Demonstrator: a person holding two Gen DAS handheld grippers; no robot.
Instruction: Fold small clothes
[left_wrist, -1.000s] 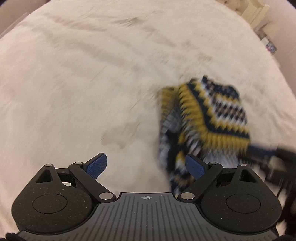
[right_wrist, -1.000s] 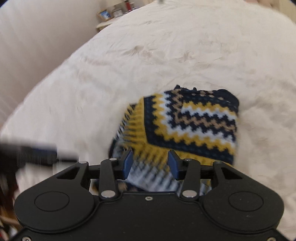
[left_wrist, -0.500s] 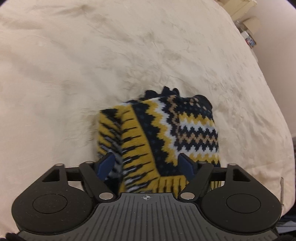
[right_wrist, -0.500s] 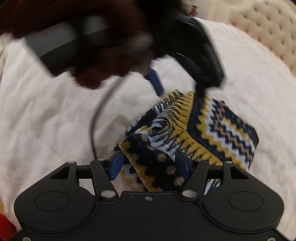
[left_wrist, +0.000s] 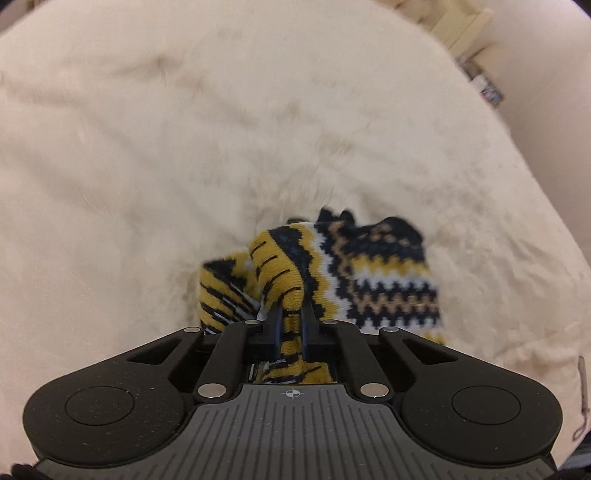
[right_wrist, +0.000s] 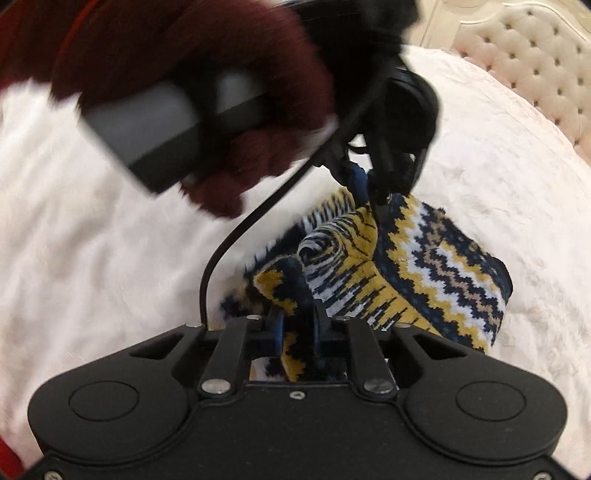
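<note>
On a cream bed (left_wrist: 147, 147), near its middle, a bunched knit garment (left_wrist: 388, 280) lies just ahead of 2 tongs: left tongs (left_wrist: 290, 325) pinch its near fold; right tongs (right_wrist: 297, 325), closing, grip another fold alongside.

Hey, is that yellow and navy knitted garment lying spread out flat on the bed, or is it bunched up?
Bunched up. The knitted garment lies folded over itself on the white bedspread, edges curled into a roll.

The near edge of the knitted garment (left_wrist: 369, 280) is hidden behind the left gripper (left_wrist: 290, 317) body. In the right wrist view, a gloved hand (right_wrist: 207, 96) is motion-blurred and cut off by the top edge.
</note>
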